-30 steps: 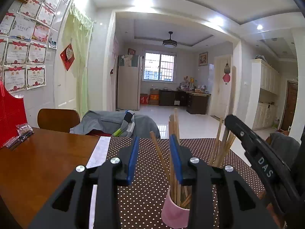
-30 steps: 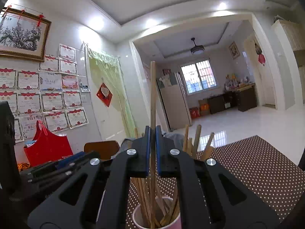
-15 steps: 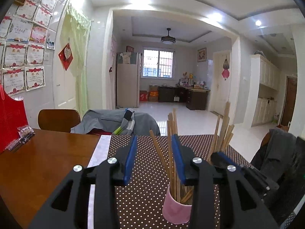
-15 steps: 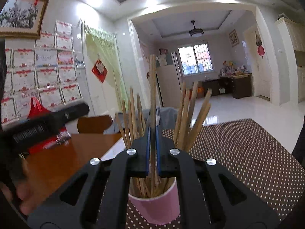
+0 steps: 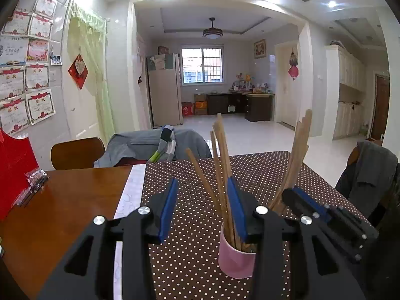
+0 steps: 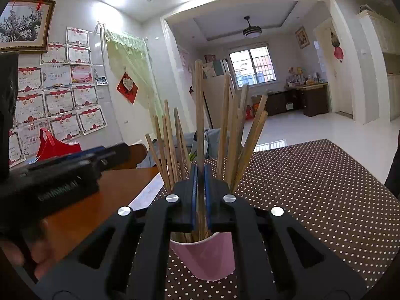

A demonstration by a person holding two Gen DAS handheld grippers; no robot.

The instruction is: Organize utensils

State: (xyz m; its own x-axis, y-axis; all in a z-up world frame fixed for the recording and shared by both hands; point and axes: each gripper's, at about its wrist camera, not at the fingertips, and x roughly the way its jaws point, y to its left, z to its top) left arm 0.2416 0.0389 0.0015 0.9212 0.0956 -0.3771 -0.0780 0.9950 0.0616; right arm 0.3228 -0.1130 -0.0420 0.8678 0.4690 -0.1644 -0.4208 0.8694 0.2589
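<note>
A pink cup (image 6: 205,257) stands on the dotted brown cloth with several wooden chopsticks (image 6: 170,145) fanned out in it. My right gripper (image 6: 199,195) hovers just over the cup's near rim, shut on one upright chopstick (image 6: 199,112) whose lower end reaches down into the cup. In the left wrist view the same cup (image 5: 236,257) sits just beyond my left gripper (image 5: 202,207), which is open with nothing pressed between its pads. The right gripper (image 5: 325,215) shows at the cup's right side, and the left gripper (image 6: 62,175) appears at the left of the right wrist view.
The dotted cloth (image 5: 250,170) covers the right part of a wooden table (image 5: 62,200). A red bag (image 5: 12,165) and a small plastic packet (image 5: 35,177) lie at the far left. Chairs draped with grey clothing (image 5: 150,145) stand behind and to the right.
The right gripper has come down with its chopstick into the cup, which now looms larger. The left gripper's jaws have spread a little wider.
</note>
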